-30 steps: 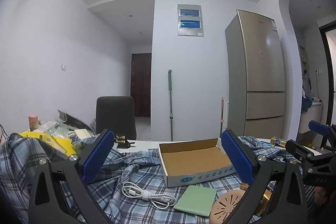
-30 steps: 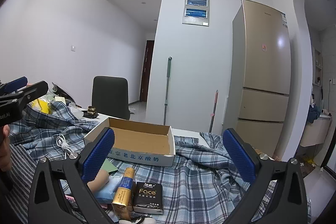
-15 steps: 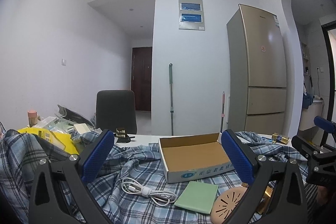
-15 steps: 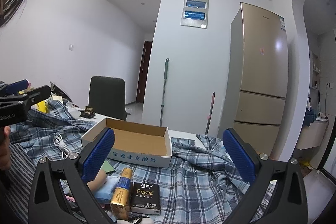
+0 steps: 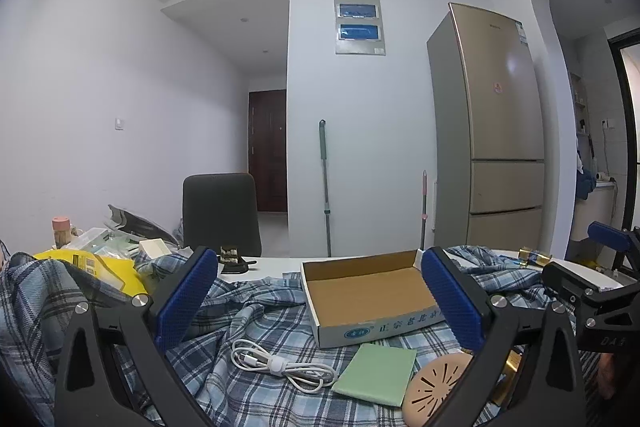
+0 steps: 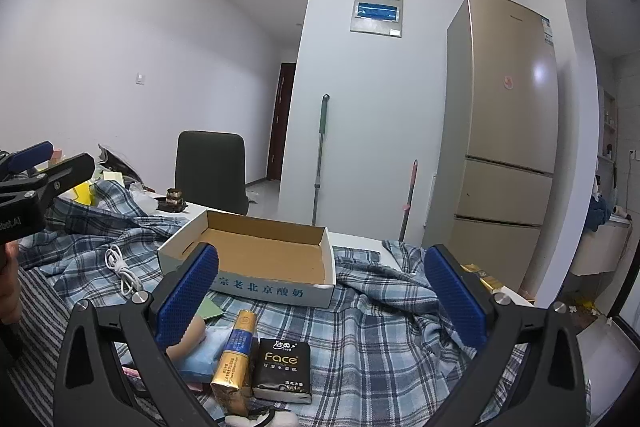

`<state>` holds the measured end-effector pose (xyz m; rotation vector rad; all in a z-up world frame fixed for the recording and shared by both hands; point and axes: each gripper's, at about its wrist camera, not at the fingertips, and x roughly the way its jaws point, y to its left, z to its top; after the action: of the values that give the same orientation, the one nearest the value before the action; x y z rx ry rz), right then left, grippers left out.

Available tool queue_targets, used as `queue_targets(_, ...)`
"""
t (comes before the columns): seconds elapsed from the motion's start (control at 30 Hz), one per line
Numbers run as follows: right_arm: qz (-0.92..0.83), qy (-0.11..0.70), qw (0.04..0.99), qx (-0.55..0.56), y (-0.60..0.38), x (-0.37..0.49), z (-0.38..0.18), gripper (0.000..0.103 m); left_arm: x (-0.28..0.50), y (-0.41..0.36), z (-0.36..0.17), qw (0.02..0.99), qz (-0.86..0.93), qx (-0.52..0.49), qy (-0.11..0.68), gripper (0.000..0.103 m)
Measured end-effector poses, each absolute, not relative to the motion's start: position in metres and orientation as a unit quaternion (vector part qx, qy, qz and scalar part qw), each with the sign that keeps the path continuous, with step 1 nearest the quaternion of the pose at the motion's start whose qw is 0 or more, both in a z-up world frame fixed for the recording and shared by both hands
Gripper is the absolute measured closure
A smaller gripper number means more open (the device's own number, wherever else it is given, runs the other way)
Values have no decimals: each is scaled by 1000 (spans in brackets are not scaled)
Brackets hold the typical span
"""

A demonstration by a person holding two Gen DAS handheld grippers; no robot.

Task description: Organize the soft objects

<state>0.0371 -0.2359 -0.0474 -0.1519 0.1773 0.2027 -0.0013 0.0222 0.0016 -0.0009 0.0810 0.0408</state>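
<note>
An empty open cardboard box [image 5: 368, 291] lies on a blue plaid cloth [image 5: 256, 331]; it also shows in the right wrist view [image 6: 260, 255]. In front of it lie a green cloth square [image 5: 376, 373], a beige perforated puff [image 5: 438, 381] and a white cable [image 5: 280, 367]. The right wrist view shows a black Face tissue pack [image 6: 285, 369], a gold-blue tube [image 6: 236, 359] and a light blue pack [image 6: 204, 351]. My left gripper [image 5: 320, 299] is open and empty above the cloth. My right gripper [image 6: 320, 301] is open and empty above the small items.
A yellow bag [image 5: 92, 267] and clutter sit at the table's far left. A dark chair [image 5: 220, 215] stands behind the table. A fridge [image 5: 492, 139] and a mop [image 5: 325, 187] stand by the back wall. A gold box [image 6: 482, 275] lies at the right edge.
Both views have tilted slightly upward and shifted; the box sits a little lower in the frames. Both grippers stay open and empty.
</note>
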Motion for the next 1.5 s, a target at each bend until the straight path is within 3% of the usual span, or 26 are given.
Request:
queue_targets(0.57,84,71,991,-69,-240,31,-43,0,5,12,-2,999,15,11,49,0)
queue_targets(0.77,95,87,990,-54,-246,38,-43,6,9,12,-2,998,17,12,56,0)
queue_targets(1.5,94,125,987,-27,-251,49,-20,6,2,19,4,998,-10,2,64,0)
